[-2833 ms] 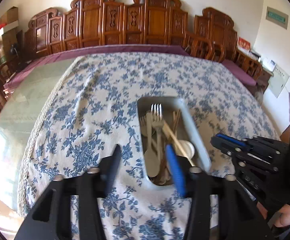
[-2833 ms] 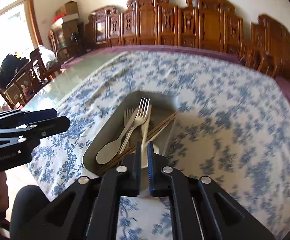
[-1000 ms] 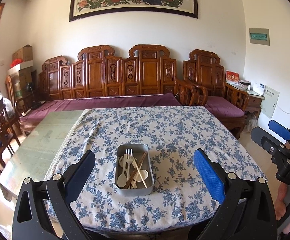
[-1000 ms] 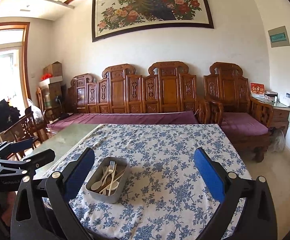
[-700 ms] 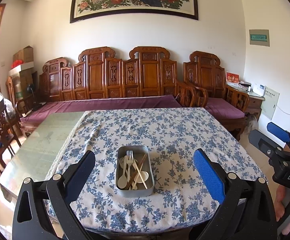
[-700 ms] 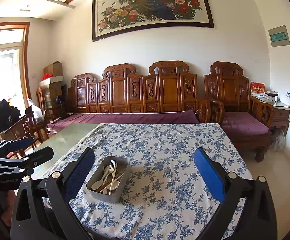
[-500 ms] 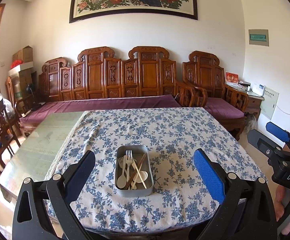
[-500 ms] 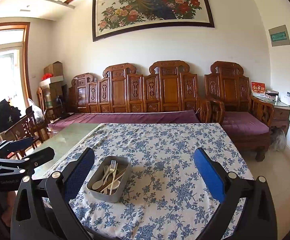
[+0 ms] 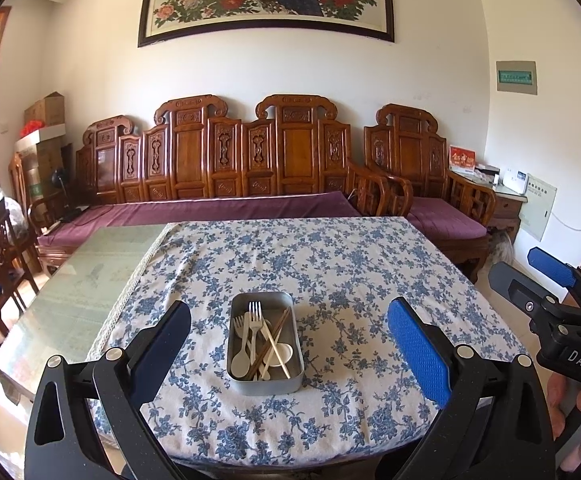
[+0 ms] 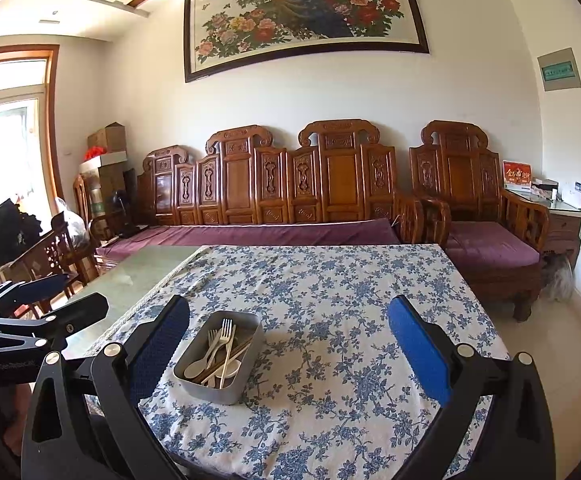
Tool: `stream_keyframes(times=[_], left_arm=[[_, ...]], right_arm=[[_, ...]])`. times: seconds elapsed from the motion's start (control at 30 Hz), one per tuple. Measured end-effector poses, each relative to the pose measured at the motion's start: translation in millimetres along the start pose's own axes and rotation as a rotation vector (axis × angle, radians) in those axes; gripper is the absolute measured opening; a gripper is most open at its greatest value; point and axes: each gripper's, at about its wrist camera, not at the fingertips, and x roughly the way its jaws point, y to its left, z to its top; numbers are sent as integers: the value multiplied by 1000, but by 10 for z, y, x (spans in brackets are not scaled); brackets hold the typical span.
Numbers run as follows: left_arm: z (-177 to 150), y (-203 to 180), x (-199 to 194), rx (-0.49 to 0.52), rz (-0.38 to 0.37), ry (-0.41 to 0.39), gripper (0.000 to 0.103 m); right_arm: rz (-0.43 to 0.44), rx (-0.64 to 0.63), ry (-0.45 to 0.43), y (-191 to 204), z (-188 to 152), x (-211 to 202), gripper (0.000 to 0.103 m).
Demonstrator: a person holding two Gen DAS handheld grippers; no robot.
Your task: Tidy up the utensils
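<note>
Both units have pulled back from the metal tin (image 9: pixel 265 348). Left hand-held gripper (image 9: pixel 288 340) and right hand-held gripper (image 10: pixel 288 340) are spread wide, empty. Forks, spoons, probably chopsticks all sit in the tin mid-bench (image 9: pixel 370 264); sorting looks finished.

a grey metal tin (image 9: pixel 265 380) sits on the floral-clothed worktop (image 9: pixel 350 280), near its front edge. inside lie two forks (image 9: pixel 254 316), white spoons (image 9: pixel 240 362) and what look like brown chopsticks (image 9: pixel 276 330), loosely crossed.
</note>
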Motion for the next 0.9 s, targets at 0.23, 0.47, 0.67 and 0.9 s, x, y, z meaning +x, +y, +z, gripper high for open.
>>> stream_keyframes(times=[0.23,0.47,0.67,0.9], left_arm=[[-1,-4,-32,-1,-7,-8,95],[5,-10,-58,2,-6,-17,95],[1,-16,-56,5,-1,-20,95],[12,-5,-26,4,2,-14,95]], right_arm=[[-4,4,-1,-1,-13,15,100],[-4,6,-1,-8,-16,17,100],[-4,7,-2,-7,-19,15,100],[-3,6,-2,-6,-21,12,100]])
